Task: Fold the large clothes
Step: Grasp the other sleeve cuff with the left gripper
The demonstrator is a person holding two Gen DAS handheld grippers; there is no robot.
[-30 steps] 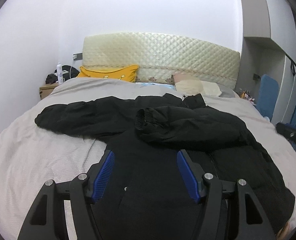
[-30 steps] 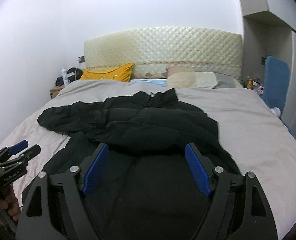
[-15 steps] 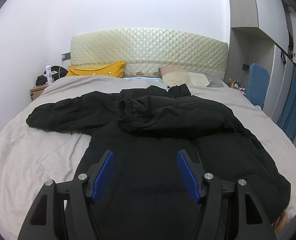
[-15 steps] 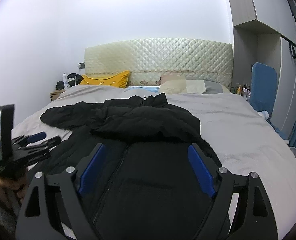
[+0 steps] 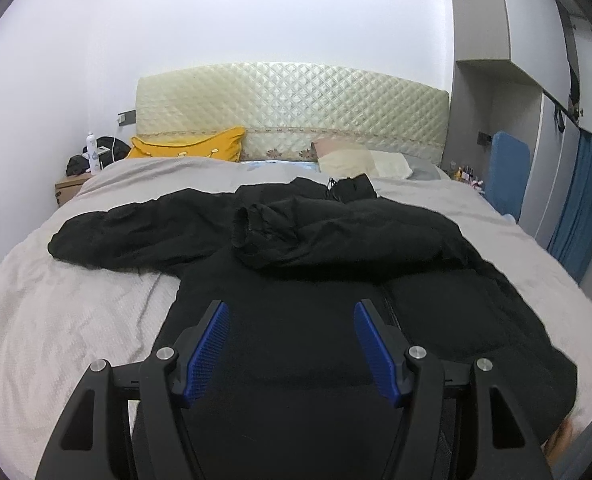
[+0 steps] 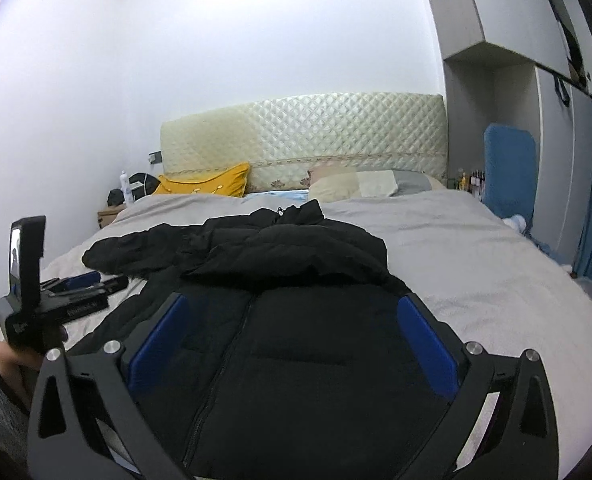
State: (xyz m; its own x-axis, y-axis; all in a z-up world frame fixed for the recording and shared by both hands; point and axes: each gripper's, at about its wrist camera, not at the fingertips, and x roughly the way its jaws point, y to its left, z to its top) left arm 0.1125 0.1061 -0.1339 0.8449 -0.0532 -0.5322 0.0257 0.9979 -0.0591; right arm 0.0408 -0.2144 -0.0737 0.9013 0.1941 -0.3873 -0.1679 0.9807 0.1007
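Note:
A large black padded jacket (image 5: 296, 272) lies front up on the grey bed (image 5: 55, 320), collar toward the headboard. One sleeve (image 5: 135, 232) stretches out to the left; the other sleeve (image 5: 336, 232) is folded across the chest. My left gripper (image 5: 289, 312) is open and empty above the jacket's lower part. My right gripper (image 6: 291, 308) is open and empty above the jacket (image 6: 296, 360) near its zip. The left gripper also shows in the right wrist view (image 6: 83, 284), held at the jacket's left edge.
A quilted cream headboard (image 5: 291, 112) stands at the back, with a yellow pillow (image 5: 187, 148) and pale pillows (image 5: 360, 160) before it. A nightstand (image 5: 69, 188) with a bottle is at far left. Blue curtains (image 5: 580, 208) and a wardrobe are on the right.
Both grippers have drawn back and risen from the jacket, staying open. The jacket has not moved. The left gripper has risen higher in the right wrist view.

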